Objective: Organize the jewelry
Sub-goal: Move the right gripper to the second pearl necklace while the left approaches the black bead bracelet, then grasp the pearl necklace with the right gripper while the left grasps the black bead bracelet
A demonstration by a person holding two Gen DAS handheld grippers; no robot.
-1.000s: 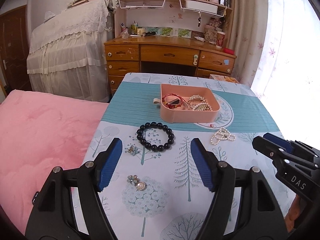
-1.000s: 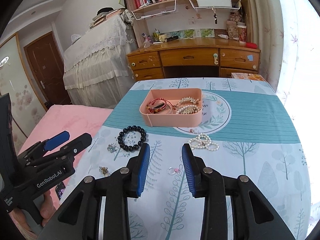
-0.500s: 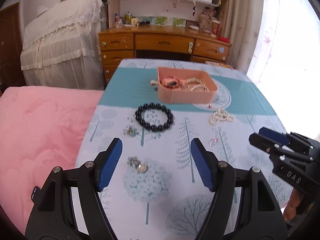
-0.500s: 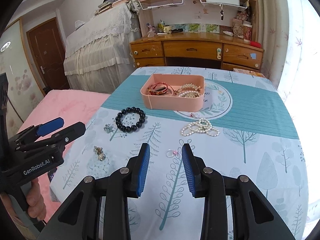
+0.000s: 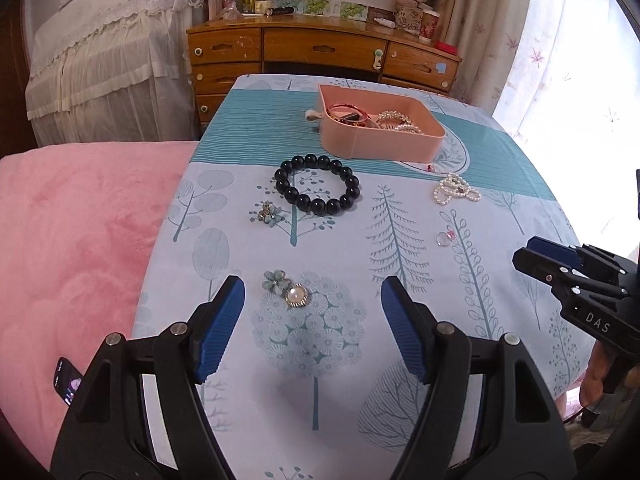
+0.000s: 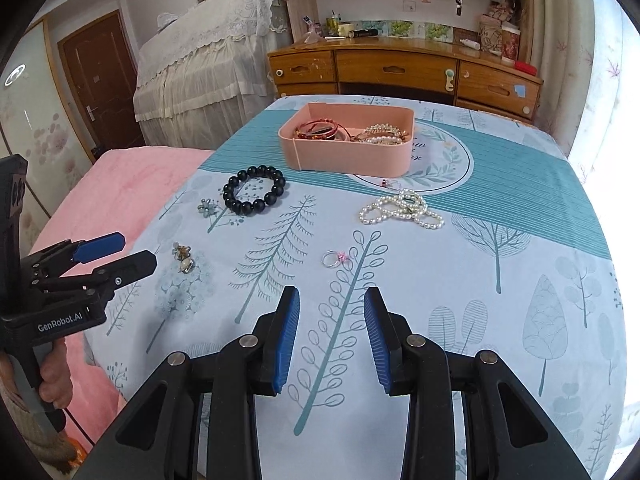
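A pink tray with bracelets and pearls inside stands at the table's far side. On the cloth lie a black bead bracelet, a pearl string, a small ring, a blue flower piece and a flower-and-pearl brooch. My left gripper is open and empty, just short of the brooch. My right gripper is open and empty, just short of the ring.
A pink blanket covers the bed left of the table. A wooden desk and a lace-covered piece stand behind. A tiny red item lies near the tray's front. A curtained window is at right.
Both grippers have tilted down and come closer to the table. The left now frames the brooch, the right the ring. No jewelry has moved.
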